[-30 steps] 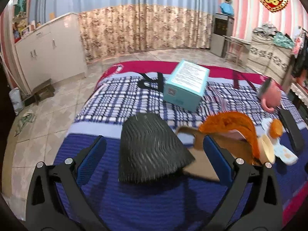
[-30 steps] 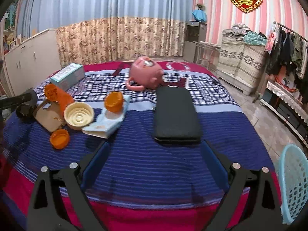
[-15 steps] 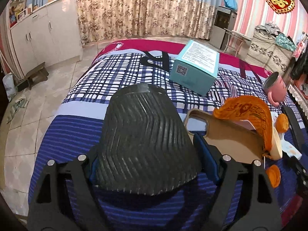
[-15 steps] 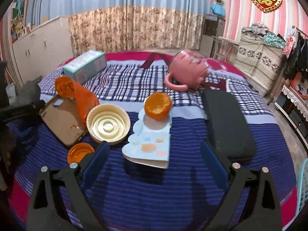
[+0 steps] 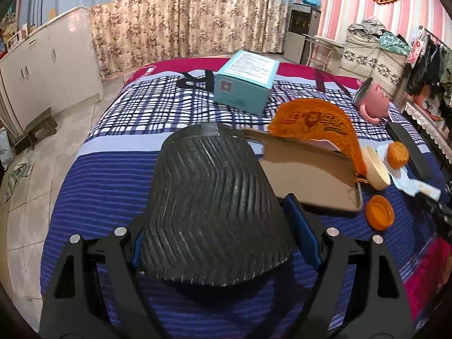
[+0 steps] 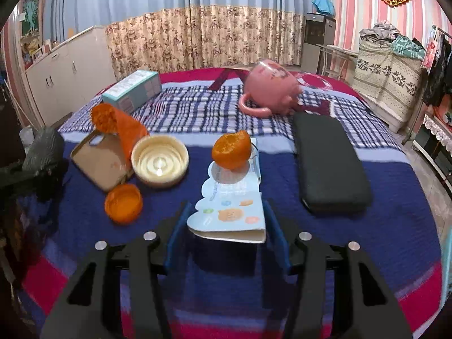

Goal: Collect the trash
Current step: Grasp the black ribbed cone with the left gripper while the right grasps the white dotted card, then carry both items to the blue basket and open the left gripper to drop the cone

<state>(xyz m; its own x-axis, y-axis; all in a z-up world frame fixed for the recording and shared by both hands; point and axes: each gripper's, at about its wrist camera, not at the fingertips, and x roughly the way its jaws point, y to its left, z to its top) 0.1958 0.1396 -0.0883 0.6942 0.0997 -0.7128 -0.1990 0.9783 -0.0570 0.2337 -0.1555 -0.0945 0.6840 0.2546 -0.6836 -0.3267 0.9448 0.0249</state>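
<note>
A black ribbed paper cup (image 5: pixel 209 203) lies on its side on the bed. My left gripper (image 5: pixel 214 220) is shut on it, a blue pad on each flank. In the right wrist view a pale blue snack packet (image 6: pixel 228 212) lies flat with a piece of orange peel (image 6: pixel 231 152) on its far end. My right gripper (image 6: pixel 226 206) straddles the packet's near end. Its jaws are closing, with the pads close to the packet's edges and a sliver of gap still showing. An orange wrapper (image 6: pixel 121 124), a cream lid (image 6: pixel 159 163) and an orange cap (image 6: pixel 123 203) lie to the left.
A tan phone case (image 5: pixel 305 175) lies right beside the cup, under the orange wrapper. A teal box (image 5: pixel 245 84) and a tipped pink mug (image 6: pixel 271 90) sit farther back. A long black case (image 6: pixel 330 163) lies right of the packet. A blue basket (image 6: pixel 447 248) stands off the bed's right edge.
My left gripper came forward around the black cup and closed onto it. My right gripper swung from the black case to the blue packet, and its jaws have narrowed around it.
</note>
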